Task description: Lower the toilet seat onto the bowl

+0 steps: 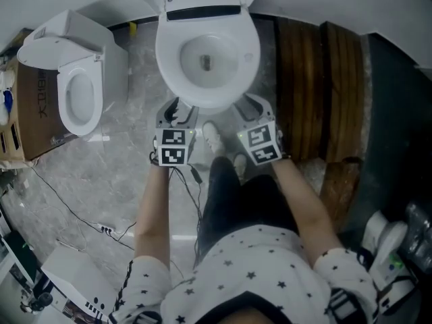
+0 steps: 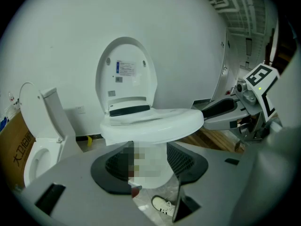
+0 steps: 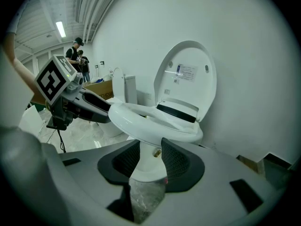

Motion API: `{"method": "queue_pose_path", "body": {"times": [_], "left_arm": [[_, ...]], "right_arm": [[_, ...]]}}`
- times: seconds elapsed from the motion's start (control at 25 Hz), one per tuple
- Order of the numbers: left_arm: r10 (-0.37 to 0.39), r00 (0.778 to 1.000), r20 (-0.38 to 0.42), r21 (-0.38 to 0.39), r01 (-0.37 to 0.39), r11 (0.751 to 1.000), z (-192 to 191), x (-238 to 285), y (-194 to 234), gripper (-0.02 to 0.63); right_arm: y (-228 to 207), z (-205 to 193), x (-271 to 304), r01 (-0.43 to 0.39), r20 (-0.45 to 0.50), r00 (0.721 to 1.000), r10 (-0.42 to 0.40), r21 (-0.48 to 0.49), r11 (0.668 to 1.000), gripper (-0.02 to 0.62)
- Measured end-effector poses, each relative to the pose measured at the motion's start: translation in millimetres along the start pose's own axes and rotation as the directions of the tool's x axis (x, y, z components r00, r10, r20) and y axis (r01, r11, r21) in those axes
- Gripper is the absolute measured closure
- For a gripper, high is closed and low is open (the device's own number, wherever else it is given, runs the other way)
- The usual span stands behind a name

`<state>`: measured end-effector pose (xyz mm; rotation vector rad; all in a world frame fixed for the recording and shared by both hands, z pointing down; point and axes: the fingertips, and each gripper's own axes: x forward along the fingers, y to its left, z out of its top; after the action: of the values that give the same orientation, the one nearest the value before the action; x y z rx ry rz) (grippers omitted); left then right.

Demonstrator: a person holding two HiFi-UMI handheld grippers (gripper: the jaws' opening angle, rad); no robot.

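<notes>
The white oval plastic toilet seat (image 1: 169, 63) already lies flat on the rim of the white ceramic bowl (image 1: 214, 54), while the white lid (image 2: 126, 74) stands upright against the wall behind it. By that, the lowering looks done. The left gripper (image 1: 181, 111) and right gripper (image 1: 254, 108) flank the front of the bowl, each with jaws spread apart and nothing between them. What seems left is only to draw both grippers away.
</notes>
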<state>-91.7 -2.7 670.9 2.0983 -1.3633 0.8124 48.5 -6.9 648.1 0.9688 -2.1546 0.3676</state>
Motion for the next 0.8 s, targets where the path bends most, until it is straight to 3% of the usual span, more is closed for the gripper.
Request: {"method": "queue_pose_path", "body": {"times": [0.8], "left_arm": [[-0.023, 0.997, -0.074, -0.005, 0.023, 1.0, -50, 23, -6, 0.382]], "right_arm": [[16, -45, 21, -0.04, -0.083, 0.996, 0.039, -0.006, 0.999, 0.454]]}}
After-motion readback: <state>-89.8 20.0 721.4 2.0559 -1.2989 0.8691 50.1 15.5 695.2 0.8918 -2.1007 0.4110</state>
